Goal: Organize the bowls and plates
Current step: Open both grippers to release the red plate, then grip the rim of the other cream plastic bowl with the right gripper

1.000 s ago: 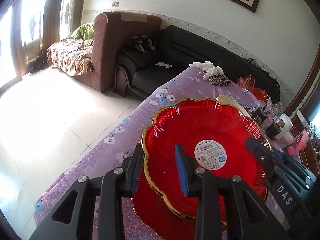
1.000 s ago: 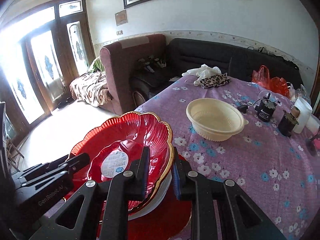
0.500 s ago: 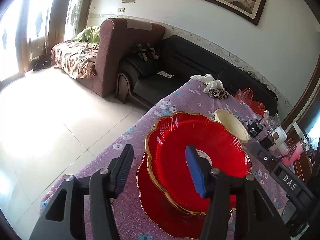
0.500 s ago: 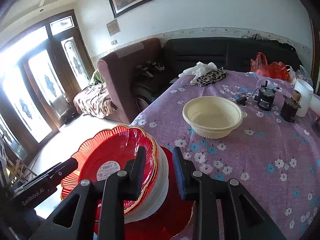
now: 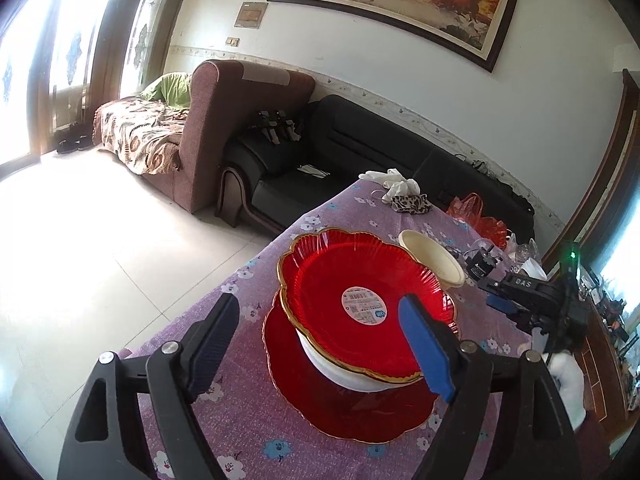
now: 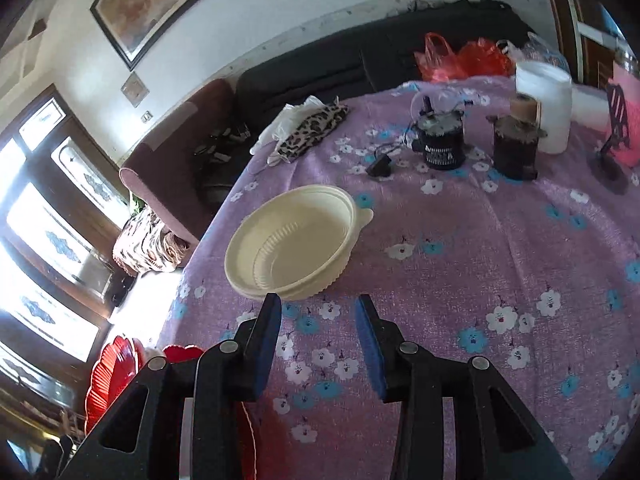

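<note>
A red gold-rimmed scalloped plate (image 5: 360,292) with a round label sits on a white bowl (image 5: 340,372), which rests on a larger red plate (image 5: 344,412). My left gripper (image 5: 316,344) is open and empty, drawn back in front of this stack. A cream bowl (image 6: 292,240) stands on the purple flowered tablecloth (image 6: 480,280), also seen behind the stack in the left wrist view (image 5: 432,256). My right gripper (image 6: 320,320) is open and empty, just short of the cream bowl's near rim. The red stack's edge (image 6: 104,376) shows at lower left.
At the far side of the table stand two dark jars (image 6: 440,144), a white cup (image 6: 544,104), a pink holder (image 6: 624,120), a small black adapter (image 6: 380,166) and cloths (image 6: 308,128). A red bag (image 6: 464,60) lies beyond. The table edge drops to the floor at left.
Both grippers let go of the red plate and opened. The left one drew back from the stack. The right one swung away to face the cream bowl.
</note>
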A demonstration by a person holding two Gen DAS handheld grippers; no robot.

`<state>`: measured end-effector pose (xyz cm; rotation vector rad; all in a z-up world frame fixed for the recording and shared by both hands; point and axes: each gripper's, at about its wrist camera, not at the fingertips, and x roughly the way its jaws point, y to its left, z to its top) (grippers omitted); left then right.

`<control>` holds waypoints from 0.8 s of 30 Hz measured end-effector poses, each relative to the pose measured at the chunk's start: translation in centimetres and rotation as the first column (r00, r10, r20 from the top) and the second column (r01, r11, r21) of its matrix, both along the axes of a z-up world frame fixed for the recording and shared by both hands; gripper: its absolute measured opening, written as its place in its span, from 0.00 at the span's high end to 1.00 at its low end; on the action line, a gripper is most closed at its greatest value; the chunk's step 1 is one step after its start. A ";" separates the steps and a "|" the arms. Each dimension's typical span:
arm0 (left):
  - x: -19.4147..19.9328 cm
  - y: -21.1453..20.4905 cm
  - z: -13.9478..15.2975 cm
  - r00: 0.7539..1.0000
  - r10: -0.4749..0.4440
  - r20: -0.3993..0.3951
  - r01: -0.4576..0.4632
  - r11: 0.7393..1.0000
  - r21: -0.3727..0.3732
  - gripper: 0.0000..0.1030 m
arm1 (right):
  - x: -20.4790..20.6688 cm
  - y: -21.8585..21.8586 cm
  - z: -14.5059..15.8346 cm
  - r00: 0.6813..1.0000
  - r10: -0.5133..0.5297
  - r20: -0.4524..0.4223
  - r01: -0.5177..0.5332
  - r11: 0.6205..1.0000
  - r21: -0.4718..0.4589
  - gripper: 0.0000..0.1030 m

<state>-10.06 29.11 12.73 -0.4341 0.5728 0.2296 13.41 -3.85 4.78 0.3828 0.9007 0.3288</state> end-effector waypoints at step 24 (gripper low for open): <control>2.0 -4.1 -0.5 0.993 -0.111 -0.041 0.113 0.993 0.035 0.20 | 4.7 -4.1 -4.9 0.975 -0.038 -0.220 0.060 0.994 0.095 0.89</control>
